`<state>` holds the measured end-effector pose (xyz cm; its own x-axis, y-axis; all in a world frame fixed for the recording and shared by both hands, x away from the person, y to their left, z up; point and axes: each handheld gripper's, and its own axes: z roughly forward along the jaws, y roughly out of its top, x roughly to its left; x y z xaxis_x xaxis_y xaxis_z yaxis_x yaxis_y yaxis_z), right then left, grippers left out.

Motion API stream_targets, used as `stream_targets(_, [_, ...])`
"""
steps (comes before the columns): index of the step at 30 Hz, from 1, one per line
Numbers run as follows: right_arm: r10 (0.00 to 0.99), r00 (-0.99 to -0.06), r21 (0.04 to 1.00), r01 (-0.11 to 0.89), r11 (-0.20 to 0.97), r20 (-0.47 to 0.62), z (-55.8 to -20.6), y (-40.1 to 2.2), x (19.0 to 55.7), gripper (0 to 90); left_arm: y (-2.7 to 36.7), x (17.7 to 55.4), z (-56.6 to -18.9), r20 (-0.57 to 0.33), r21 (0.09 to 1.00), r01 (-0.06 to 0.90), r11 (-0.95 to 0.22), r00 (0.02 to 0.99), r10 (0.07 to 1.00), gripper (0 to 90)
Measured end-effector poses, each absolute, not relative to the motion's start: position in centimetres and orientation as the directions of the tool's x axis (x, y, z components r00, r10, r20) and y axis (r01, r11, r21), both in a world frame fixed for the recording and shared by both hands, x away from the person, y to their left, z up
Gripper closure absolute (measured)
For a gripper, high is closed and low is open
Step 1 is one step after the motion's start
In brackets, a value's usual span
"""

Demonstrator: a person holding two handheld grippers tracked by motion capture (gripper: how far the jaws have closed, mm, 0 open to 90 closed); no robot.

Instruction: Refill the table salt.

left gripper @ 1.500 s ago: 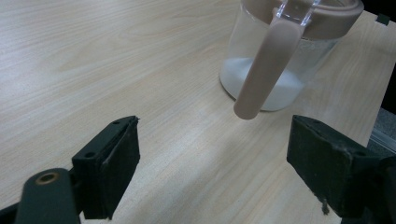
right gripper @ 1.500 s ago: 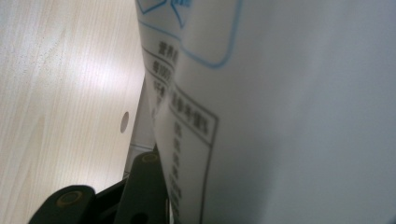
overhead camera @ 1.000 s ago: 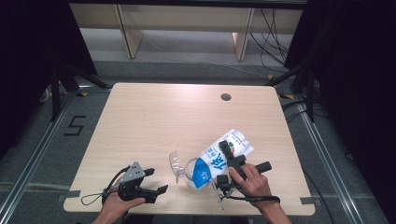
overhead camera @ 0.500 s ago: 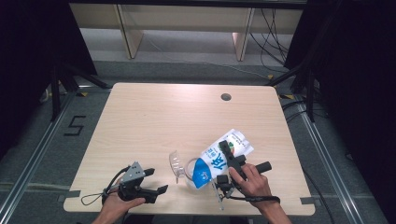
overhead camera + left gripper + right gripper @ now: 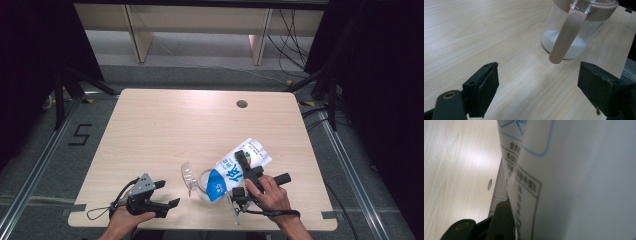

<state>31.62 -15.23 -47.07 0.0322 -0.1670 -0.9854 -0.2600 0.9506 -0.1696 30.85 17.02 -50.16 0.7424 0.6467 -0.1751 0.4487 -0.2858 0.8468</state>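
A blue-and-white carton (image 5: 231, 170) hangs tilted over the table's front, its blue end down at the mouth of a clear jug (image 5: 197, 184). My right gripper (image 5: 241, 160) is shut on the carton's sides. In the right gripper view the carton (image 5: 574, 180) is very close, with one black finger (image 5: 502, 217) against it. My left gripper (image 5: 167, 193) rests open near the front left edge, pointing at the jug. In the left gripper view the jug (image 5: 574, 30) has a beige lid and handle (image 5: 566, 37) and a little white content at its bottom; my left gripper (image 5: 539, 92) holds nothing.
The light wooden table (image 5: 165, 125) has a round cable hole (image 5: 242, 104) at its back right. Grey floor with rails runs around the table, and dark frames stand at both sides.
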Motion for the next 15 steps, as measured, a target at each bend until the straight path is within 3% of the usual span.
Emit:
stream_targets(1, [-0.212,0.054,-0.219,-0.277,0.936,-0.976,-46.73,-15.08,31.7,64.9,17.01,30.83,-50.16,-0.178,0.846,0.451,-0.284,0.741,0.648,16.7])
stream_targets(2, [-0.177,0.039,-0.181,-0.267,0.947,-0.984,-47.02,-15.19,31.65,65.0,17.02,30.85,-50.16,-0.175,0.847,0.449,-0.286,0.742,0.647,16.7])
stream_targets(6, [-0.181,0.039,-0.184,-0.269,0.945,-0.983,-47.01,-15.14,31.64,65.2,17.01,30.85,-50.17,-0.176,0.847,0.449,-0.286,0.742,0.646,16.7])
stream_targets(8, [-0.225,0.057,-0.232,-0.276,0.933,-0.973,-46.67,-15.01,31.66,65.4,17.01,30.86,-50.17,-0.175,0.847,0.449,-0.286,0.742,0.647,16.7])
stream_targets(9, [-0.181,0.039,-0.185,-0.27,0.945,-0.983,-47.01,-15.15,31.65,65.4,17.01,30.86,-50.17,-0.175,0.846,0.449,-0.286,0.742,0.647,16.7])
stream_targets(15, [-0.182,0.04,-0.186,-0.266,0.946,-0.983,-47.02,-15.19,31.64,65.5,17.05,30.87,-50.16,-0.172,0.845,0.448,-0.291,0.744,0.646,16.7])
